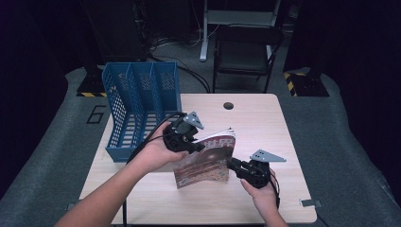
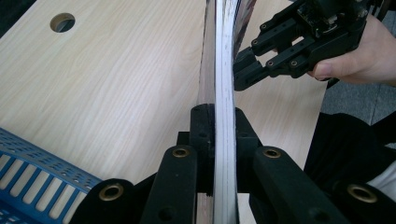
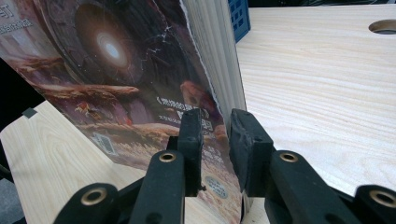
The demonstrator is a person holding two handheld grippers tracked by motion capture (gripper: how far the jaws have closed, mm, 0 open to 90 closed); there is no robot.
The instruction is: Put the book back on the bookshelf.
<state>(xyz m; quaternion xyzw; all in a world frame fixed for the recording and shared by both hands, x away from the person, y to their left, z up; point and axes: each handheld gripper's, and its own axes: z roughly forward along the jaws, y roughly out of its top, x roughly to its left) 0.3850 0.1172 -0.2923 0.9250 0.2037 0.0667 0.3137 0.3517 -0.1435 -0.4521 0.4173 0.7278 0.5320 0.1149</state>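
Standing beside book (image 1: 205, 161) (both grippers clamp it): bare blue rack (image 1: 142, 109)

Book (image 1: 208, 161): glossy printed paper cover, matt page edges. Table (image 1: 265, 127): pale smooth wood-grain top. File rack (image 1: 137, 109): blue perforated plastic. Gripper jaws: matt black.

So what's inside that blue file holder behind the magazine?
The blue file holder has three slots, and the parts in sight through the open tops and slatted walls hold nothing. The left gripper and the hand holding it cover the lower front, so that part can't be checked.
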